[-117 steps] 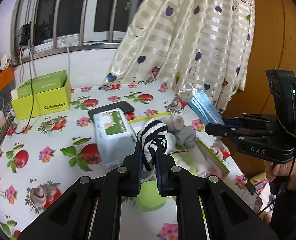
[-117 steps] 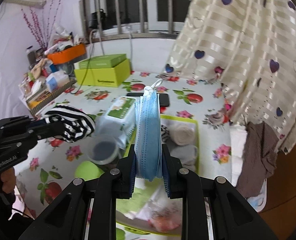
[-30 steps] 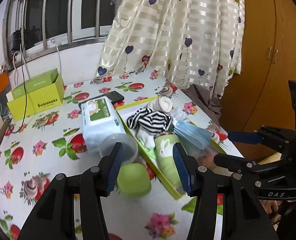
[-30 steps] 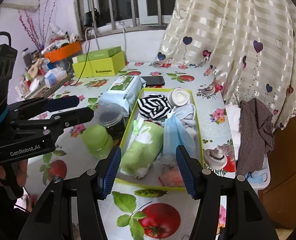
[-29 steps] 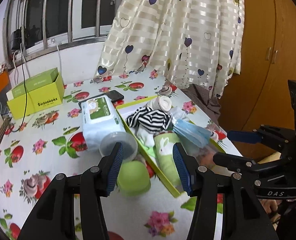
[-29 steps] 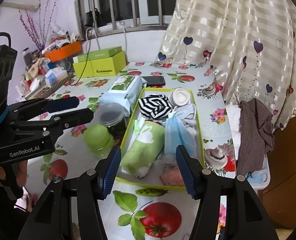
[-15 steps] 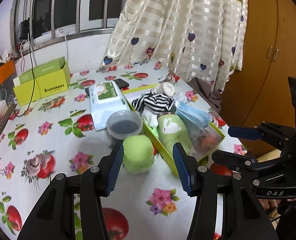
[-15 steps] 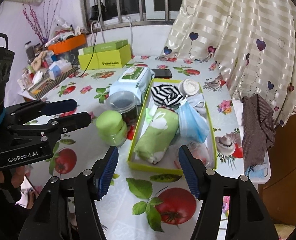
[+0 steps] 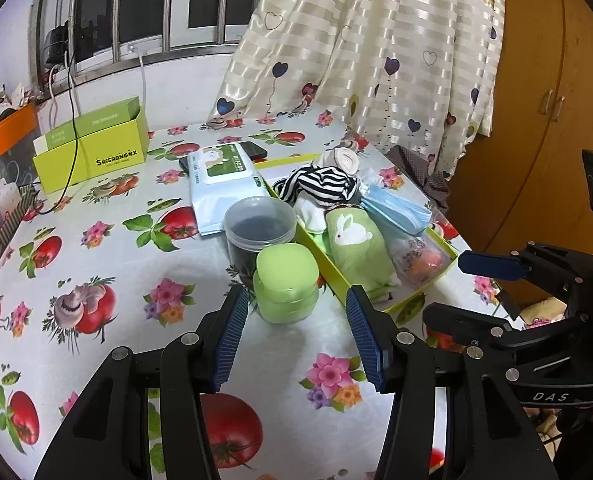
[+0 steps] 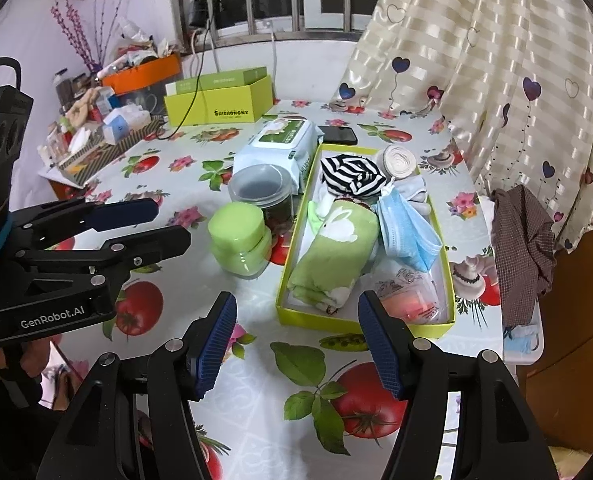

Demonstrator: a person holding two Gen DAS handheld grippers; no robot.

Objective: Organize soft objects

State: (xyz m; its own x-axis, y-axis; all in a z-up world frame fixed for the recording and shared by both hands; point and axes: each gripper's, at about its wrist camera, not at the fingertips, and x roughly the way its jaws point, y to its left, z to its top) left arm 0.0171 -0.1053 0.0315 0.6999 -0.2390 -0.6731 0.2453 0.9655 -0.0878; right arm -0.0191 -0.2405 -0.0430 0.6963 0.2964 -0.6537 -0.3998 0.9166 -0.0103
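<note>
A desk (image 10: 256, 408) covered with a fruit-and-flower oilcloth is seen below a barred window, with a heart-print curtain (image 10: 496, 60) hanging at its far right. A yellow-green tray (image 10: 296, 312) is set on the desk right of centre. In the tray, from far end to near end, are found: a rolled beige bandage (image 10: 401, 160), a black-and-white striped sock (image 10: 352, 174), a pale grey sock (image 10: 414, 194), a rolled green rabbit towel (image 10: 336, 256) along the left wall, a blue face mask (image 10: 406, 232) leaning over the right side, and a clear packet (image 10: 410, 296) with pink contents at the near right corner. Just left of the tray a lidded green jar (image 10: 240, 240) and a clear tub (image 10: 260, 188) with dark contents are noted, touching or nearly so; behind them a pack of wet wipes (image 10: 280, 144) and a dark phone (image 10: 338, 135) are lying. A yellow-green carton (image 10: 216, 110) is standing at the far edge.

The left gripper (image 9: 294, 334) is held over the near desk, fingers (image 9: 230, 332) wide apart, nothing between them. The right gripper (image 10: 296, 346) is likewise empty, fingers (image 10: 378, 350) wide apart.

Compared with about four seconds ago: the striped sock was then clamped in the left fingers and the mask in the right; both are now deposited in the tray. Over the last second both grippers have been drawn back from the tray, and the right fingers were spread further.
</note>
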